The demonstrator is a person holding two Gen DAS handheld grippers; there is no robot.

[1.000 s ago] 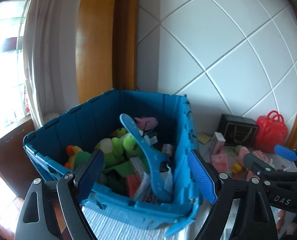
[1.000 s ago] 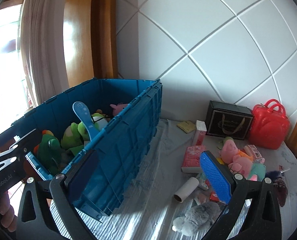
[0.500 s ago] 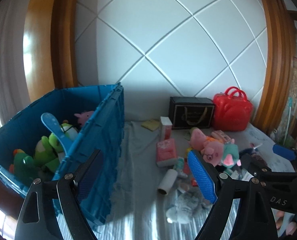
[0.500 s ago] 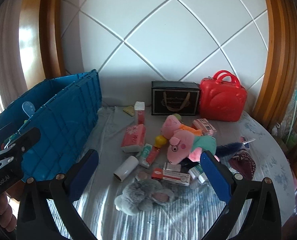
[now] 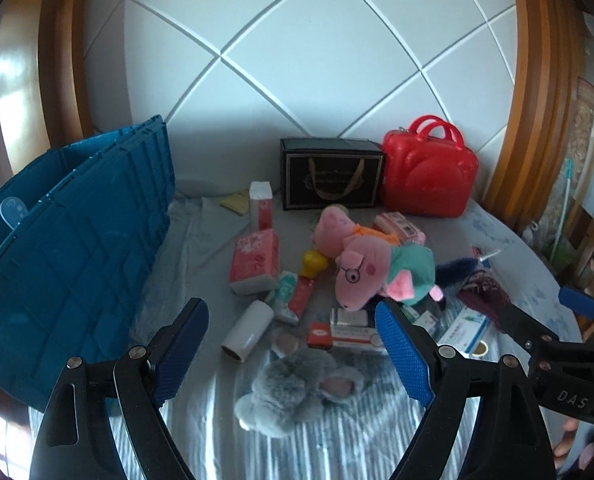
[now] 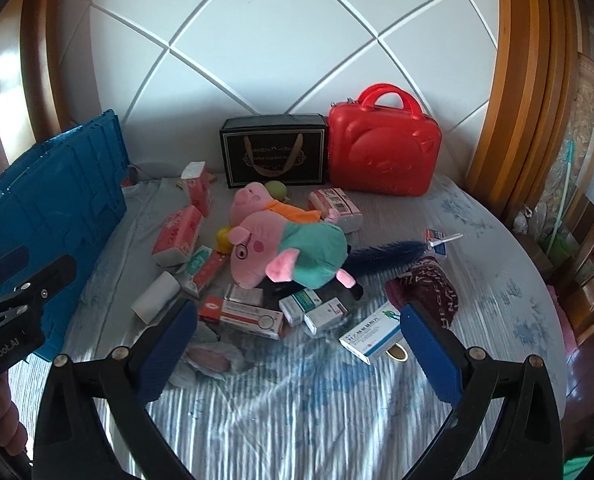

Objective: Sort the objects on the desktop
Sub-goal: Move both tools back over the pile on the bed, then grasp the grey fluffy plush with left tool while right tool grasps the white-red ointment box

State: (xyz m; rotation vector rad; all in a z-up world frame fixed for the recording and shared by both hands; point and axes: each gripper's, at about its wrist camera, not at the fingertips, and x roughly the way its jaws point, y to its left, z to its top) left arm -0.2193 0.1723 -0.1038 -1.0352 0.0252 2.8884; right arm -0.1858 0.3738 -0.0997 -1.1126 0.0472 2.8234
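Observation:
A heap of loose items lies mid-table: a pink pig plush in a teal shirt [image 5: 381, 270] [image 6: 285, 248], a grey furry plush [image 5: 297, 388], a white roll [image 5: 247, 326], red tissue packs [image 5: 255, 262], and several medicine boxes [image 6: 253, 314]. The blue crate [image 5: 69, 240] [image 6: 45, 200] stands at the left. My left gripper [image 5: 293, 354] hangs open above the grey plush, holding nothing. My right gripper [image 6: 299, 354] is open and empty over the near cloth, in front of the boxes.
A black gift bag [image 6: 275, 152] and a red case [image 6: 383, 148] stand against the white tiled wall. A dark blue feather duster [image 6: 385, 254] and a maroon knit item [image 6: 425, 286] lie right of the pig. Wooden furniture [image 6: 585, 264] borders the round table's right edge.
Both grippers have swung right, away from the blue crate and toward the heap on the table. The crate's toy-filled inside has dropped out of sight. Both stay open.

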